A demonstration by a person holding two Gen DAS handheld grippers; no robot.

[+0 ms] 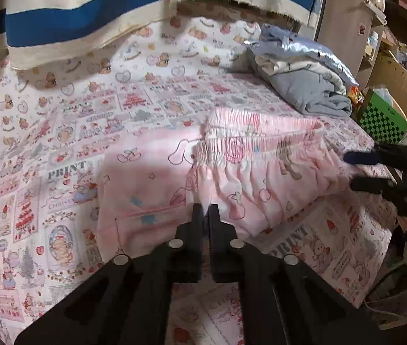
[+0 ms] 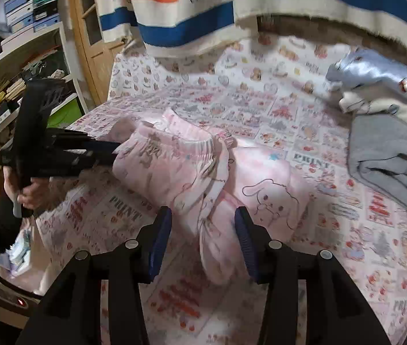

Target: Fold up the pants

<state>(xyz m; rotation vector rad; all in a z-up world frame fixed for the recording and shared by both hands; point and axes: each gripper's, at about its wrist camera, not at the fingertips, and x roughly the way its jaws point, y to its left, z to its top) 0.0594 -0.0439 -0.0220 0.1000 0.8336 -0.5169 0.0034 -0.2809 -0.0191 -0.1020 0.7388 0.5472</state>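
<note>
Left claw (image 1: 205,211): fingers nearly together, only a thin slit between the tips; tips sit over the near edge of the pants (image 1: 232,178), and whether cloth is pinched between them cannot be told from its own view. From the right wrist view the same left claw (image 2: 111,152) reaches in from the bed's left side with its tips at the gathered waistband end; a hand (image 2: 29,192) grips its handle. Right claw (image 2: 203,238): blue-padded fingers wide apart, nothing between the pads, poised over a bunched fold of the pants (image 2: 203,172) near the bed's front edge. In the left view the right claw (image 1: 361,171) shows at the right side of the pants, fingers parted, tips close beside the fabric. Pants: pink, cartoon print, elastic waistband ruffled, folded over and lumpy, lying mid-bed toward the front edge on a printed sheet (image 1: 45,143). Beyond them, at the bed's far right corner, a pile of grey and pale blue clothes (image 1: 304,72). A striped blue, orange and white cloth (image 2: 203,5) hangs over the bed's far edge. Shelves (image 2: 8,57) stand off the bed's left side; a green checkered box (image 1: 381,123) off its right.
</note>
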